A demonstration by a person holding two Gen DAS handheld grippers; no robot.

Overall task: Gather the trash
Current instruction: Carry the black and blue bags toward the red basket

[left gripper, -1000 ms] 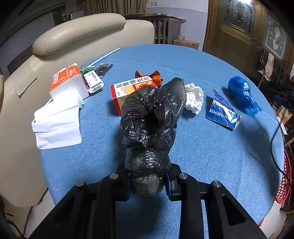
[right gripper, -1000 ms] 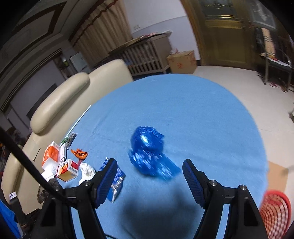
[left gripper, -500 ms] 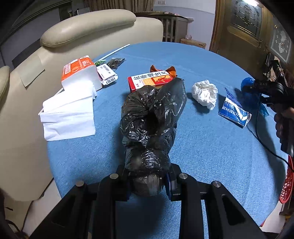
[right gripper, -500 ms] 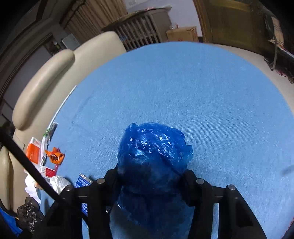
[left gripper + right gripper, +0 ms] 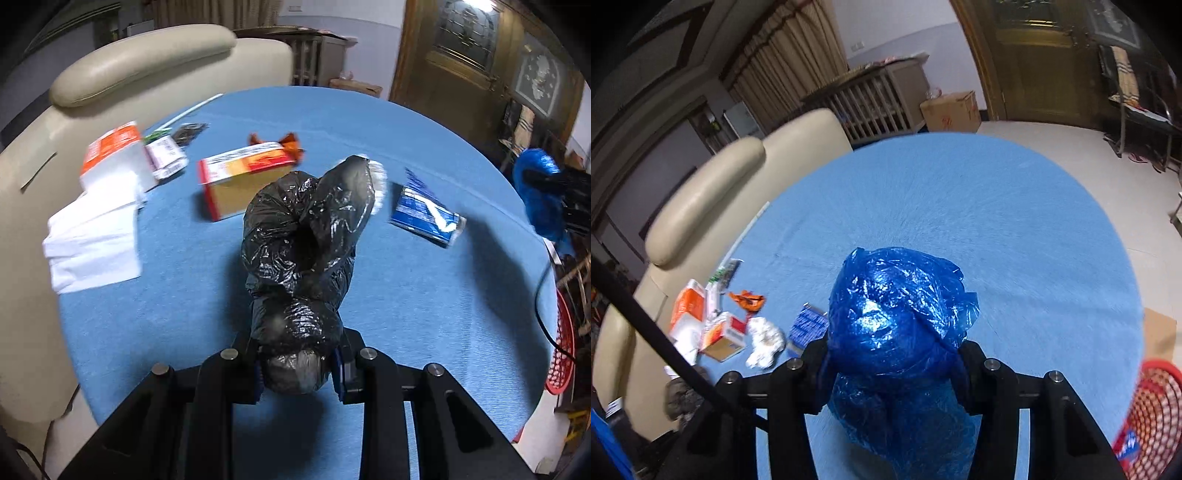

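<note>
Blue cloth covers the round table [image 5: 424, 295] under us, with a cream leather chair [image 5: 140, 66] pushed up to its far left edge and a wooden door [image 5: 454, 55] behind. We've got the black bag [image 5: 303, 258] bunched up between the fingers of our left gripper [image 5: 297, 369], jaws squeezed tight on its lower end, the rest of it standing up over the table ahead of the fingers. Over in our right gripper [image 5: 890, 365] sits the blue bag [image 5: 901, 321], a crumpled ball bulging above the fingers with its tail hanging down between them; the jaws are pressed in on both sides of it, partway closed, gripping it. From the left camera we can see that blue bag [image 5: 539, 192] out past the table's right edge. Loose trash lies on the cloth: a red and white carton [image 5: 243, 181] left of the black bag, an orange wrapper [image 5: 275, 142] just behind it, a crumpled white tissue [image 5: 762, 341] peeking out beside the bag's tip, a blue packet [image 5: 424, 216] to the right, and white napkins [image 5: 92, 236] with an orange pack [image 5: 110, 151] near the chair. Down at the right, a red basket [image 5: 1156, 413] sits off the table
</note>
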